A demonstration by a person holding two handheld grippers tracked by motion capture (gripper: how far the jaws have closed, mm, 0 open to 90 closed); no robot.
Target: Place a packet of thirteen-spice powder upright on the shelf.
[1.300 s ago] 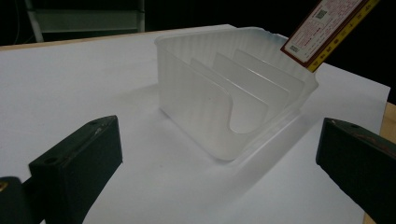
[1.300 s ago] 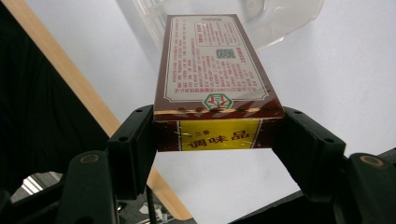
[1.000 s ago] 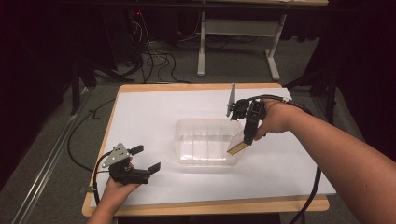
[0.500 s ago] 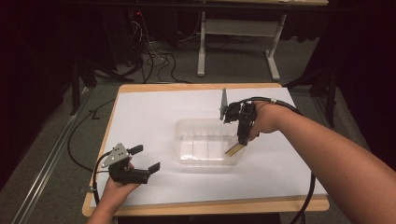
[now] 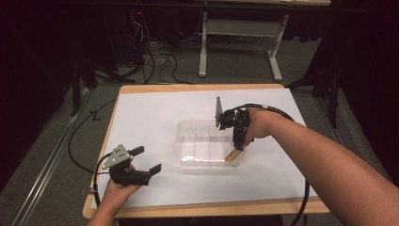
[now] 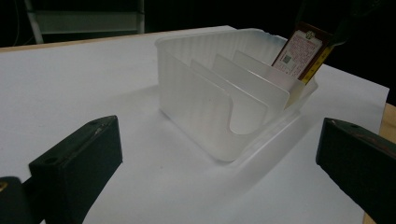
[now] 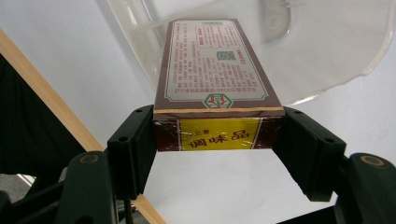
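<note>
The right gripper (image 7: 219,135) is clamping a brown box (image 7: 215,65), seemingly dipping into the clear bin (image 5: 188,141) mid-frame; the left gripper (image 5: 143,160) is gaping empty, lower left.

Your right gripper (image 5: 234,149) comes down and toward you, carrying the brown box (image 5: 231,155) it clamps from above the clear divided tray (image 5: 188,141) into its right-hand end.

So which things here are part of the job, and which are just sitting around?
Part of the job:
- brown and yellow box, clamped in the right gripper
- clear divided tray, with the box's lower end going into one end of it

Just around:
- left gripper, jaws open, holding nothing
- white sheet covering the table
- cables on the floor behind
</note>
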